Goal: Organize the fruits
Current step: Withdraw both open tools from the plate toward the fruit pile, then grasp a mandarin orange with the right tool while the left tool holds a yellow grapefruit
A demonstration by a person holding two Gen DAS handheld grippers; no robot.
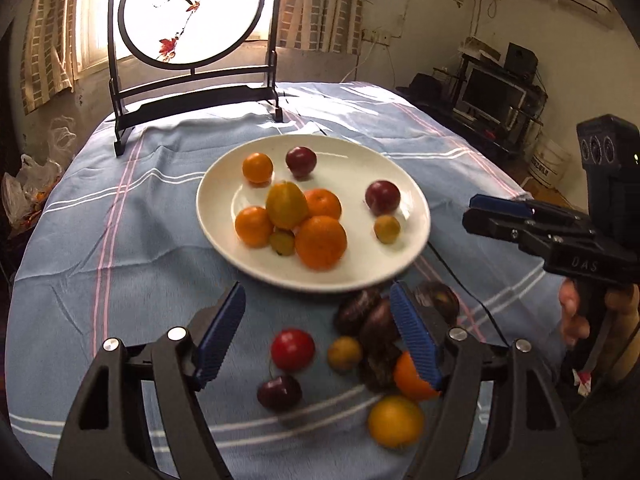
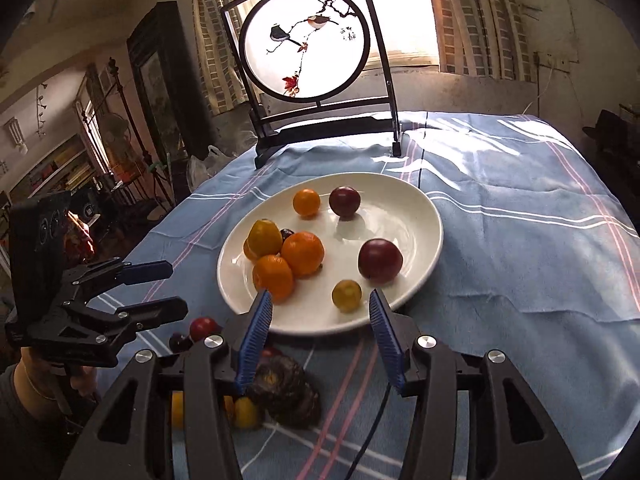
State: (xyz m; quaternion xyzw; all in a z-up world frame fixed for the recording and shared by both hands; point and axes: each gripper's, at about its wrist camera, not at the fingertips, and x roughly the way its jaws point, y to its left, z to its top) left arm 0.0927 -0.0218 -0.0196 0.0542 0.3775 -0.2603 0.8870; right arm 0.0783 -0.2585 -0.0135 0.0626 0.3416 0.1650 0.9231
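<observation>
A white plate [image 1: 224, 188] [image 2: 420, 216] holds several oranges [image 1: 320, 242], dark plums [image 1: 382, 197] and small yellow fruits [image 1: 387, 229]. Loose fruit lies on the cloth in front of it: a red fruit [image 1: 293, 349], a dark cherry [image 1: 279, 392], a yellow fruit [image 1: 395, 421], an orange [image 1: 412, 378] and dark brown fruits [image 1: 370, 316]. My left gripper [image 1: 318, 326] is open and empty above this loose pile; it also shows in the right wrist view [image 2: 160, 288]. My right gripper [image 2: 320, 322] is open and empty at the plate's near rim; it shows in the left wrist view [image 1: 480, 212].
A blue striped cloth [image 1: 120, 240] covers the table. A black-framed round bird screen [image 1: 192, 16] [image 2: 306, 44] stands at the far edge. A black cable [image 1: 472, 300] runs over the cloth on the right. Shelves and clutter surround the table.
</observation>
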